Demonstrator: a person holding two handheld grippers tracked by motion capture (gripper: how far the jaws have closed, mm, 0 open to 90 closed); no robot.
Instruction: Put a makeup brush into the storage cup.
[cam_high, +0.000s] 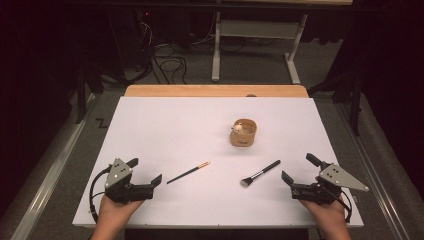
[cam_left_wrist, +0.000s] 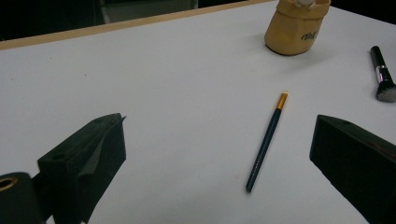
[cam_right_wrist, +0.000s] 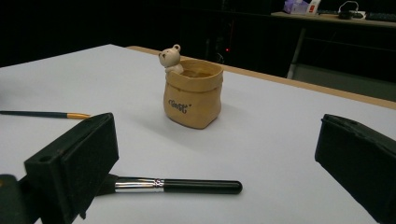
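Both claws gape wide, empty: left gripper (cam_high: 142, 176) lower left, right gripper (cam_high: 296, 171) lower right. Thin pencil-like brush (cam_high: 188, 172) and makeup brush (cam_high: 260, 173) lie flat at lower centre, below the bear pot (cam_high: 244, 132). Likely light, stiff, roll-prone; pinch each mid-handle, the pencil brush squarely, since it lies low.

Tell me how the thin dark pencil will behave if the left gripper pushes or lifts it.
The pencil is slim and looks round, lying flat on the smooth white table, so a sideways push would probably roll it. It looks stiff and light. Its thinness may let it slip or pivot between the left gripper's wide-open jaws.
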